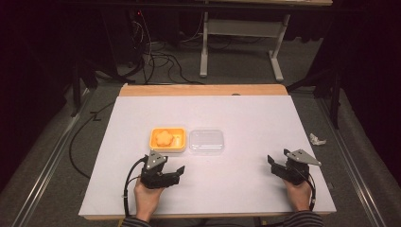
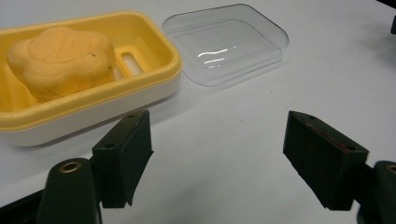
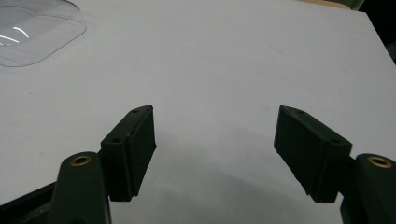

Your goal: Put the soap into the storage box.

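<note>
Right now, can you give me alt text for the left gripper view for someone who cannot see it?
A yellow soap dish holding an orange flower-shaped soap sits beside a clear plastic lid lying on the white table. The left claw is open and empty in the foreground, short of both.

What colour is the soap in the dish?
Orange soap, clearest in the left gripper view.
</note>
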A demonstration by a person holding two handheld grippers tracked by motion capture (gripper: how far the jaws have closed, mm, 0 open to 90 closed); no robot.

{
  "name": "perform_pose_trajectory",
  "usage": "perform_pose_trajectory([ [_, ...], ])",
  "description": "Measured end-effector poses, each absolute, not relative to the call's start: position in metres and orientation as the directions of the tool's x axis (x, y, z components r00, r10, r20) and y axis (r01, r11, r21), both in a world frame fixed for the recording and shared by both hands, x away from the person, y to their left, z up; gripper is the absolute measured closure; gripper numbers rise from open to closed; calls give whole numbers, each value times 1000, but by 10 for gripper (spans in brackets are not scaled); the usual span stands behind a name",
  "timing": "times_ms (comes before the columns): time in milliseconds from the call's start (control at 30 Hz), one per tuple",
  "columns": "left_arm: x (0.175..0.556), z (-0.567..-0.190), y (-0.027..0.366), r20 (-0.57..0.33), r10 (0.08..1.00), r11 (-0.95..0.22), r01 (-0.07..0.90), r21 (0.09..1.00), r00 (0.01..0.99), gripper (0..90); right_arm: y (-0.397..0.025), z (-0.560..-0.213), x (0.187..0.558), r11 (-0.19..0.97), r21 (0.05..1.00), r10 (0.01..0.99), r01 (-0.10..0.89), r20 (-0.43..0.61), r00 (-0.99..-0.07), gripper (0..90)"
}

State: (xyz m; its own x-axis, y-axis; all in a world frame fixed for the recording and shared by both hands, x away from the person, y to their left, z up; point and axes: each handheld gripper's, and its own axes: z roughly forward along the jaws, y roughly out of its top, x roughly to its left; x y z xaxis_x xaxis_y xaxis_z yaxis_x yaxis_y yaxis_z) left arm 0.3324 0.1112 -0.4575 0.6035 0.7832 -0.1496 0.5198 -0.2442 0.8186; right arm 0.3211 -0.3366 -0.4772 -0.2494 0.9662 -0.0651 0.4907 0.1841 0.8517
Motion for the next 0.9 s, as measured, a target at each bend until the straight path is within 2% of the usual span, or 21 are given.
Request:
perform_pose_trajectory([
  [900, 340, -483, 86, -83, 768, -313, 485, 817, 635, 239, -336, -477, 321, 189, 850, 966, 492, -71, -248, 296],
])
